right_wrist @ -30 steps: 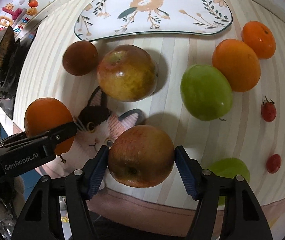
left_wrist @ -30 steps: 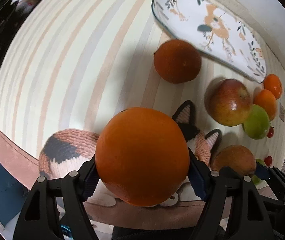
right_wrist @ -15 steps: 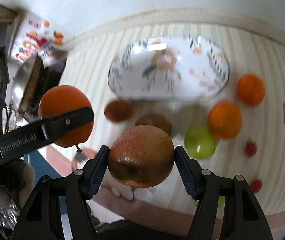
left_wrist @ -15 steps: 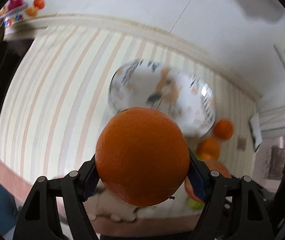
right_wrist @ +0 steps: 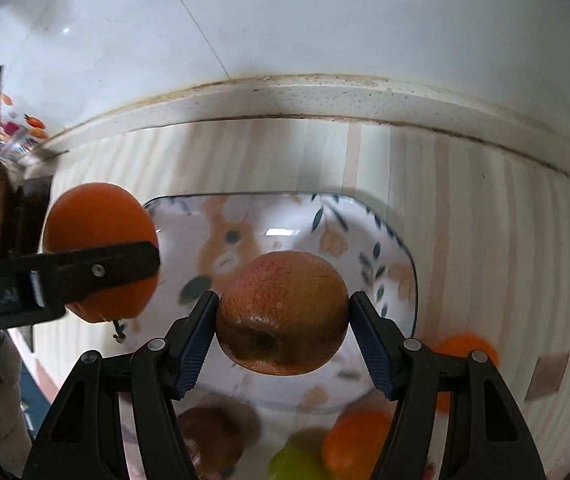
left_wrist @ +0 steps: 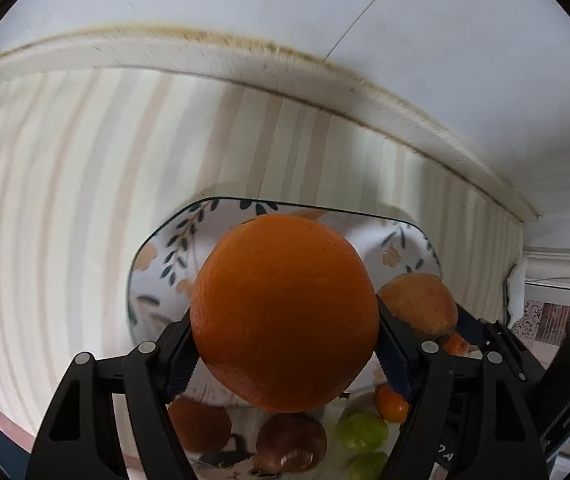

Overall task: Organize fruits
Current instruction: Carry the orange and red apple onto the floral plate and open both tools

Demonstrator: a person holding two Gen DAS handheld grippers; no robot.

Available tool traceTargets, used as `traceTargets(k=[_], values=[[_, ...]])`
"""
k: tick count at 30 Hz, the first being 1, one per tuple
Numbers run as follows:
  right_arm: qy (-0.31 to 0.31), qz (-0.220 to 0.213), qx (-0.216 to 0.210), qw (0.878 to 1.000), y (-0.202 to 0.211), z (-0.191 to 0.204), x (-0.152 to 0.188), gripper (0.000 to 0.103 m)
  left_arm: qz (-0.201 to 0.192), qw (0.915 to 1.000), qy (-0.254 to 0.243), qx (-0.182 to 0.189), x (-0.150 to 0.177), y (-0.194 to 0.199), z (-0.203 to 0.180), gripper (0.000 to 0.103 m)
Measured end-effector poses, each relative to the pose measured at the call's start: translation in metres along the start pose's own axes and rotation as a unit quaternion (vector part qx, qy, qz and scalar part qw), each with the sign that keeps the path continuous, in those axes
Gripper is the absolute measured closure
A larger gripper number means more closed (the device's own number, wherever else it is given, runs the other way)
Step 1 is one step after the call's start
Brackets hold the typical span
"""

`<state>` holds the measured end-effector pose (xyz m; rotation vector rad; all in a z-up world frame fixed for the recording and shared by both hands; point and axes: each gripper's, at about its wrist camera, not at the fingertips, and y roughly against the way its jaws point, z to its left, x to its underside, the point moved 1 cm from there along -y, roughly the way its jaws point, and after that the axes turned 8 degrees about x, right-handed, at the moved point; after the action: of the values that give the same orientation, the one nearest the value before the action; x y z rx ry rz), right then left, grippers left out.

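Both fruits have risen off the tabletop point(left_wrist: 65, 208) since a second ago and now hang above the plate point(right_wrist: 397, 264). My left hand-held gripper point(left_wrist: 285, 344) is clamped on the orange point(left_wrist: 285, 312); my right hand-held gripper point(right_wrist: 283, 326) pinches the apple point(right_wrist: 283, 312). I judge we're early: the plate looks bare, several fruits wait at 6 o'clock. Only the right view shows both loads side by side, the orange at 9 o'clock.
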<state>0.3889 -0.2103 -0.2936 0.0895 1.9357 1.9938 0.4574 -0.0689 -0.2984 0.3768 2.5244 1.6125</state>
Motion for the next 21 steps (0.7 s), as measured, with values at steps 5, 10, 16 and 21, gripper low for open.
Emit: traceTargets(k=[5, 10, 16, 21], values=[[0.023, 0.008, 0.012, 1.0, -0.02, -0.001, -0.011, 0.034, 0.033, 0.999, 0.026, 0.013, -0.011, -0.027, 0.005, 0.028], [0.032, 0.02, 0.012, 0.999, -0.029, 0.001, -0.015, 0.034, 0.046, 0.9987, 0.023, -0.004, -0.014, -0.04, 0.001, 0.028], [0.036, 0.043, 0.009, 0.998, -0.035, 0.002, -0.022, 0.033, 0.054, 0.9978, 0.036, -0.017, -0.014, -0.043, -0.003, 0.028], [0.028, 0.071, 0.002, 0.997, -0.044, 0.0, -0.028, 0.018, 0.057, 0.9974, 0.032, -0.029, -0.013, -0.044, -0.003, 0.027]])
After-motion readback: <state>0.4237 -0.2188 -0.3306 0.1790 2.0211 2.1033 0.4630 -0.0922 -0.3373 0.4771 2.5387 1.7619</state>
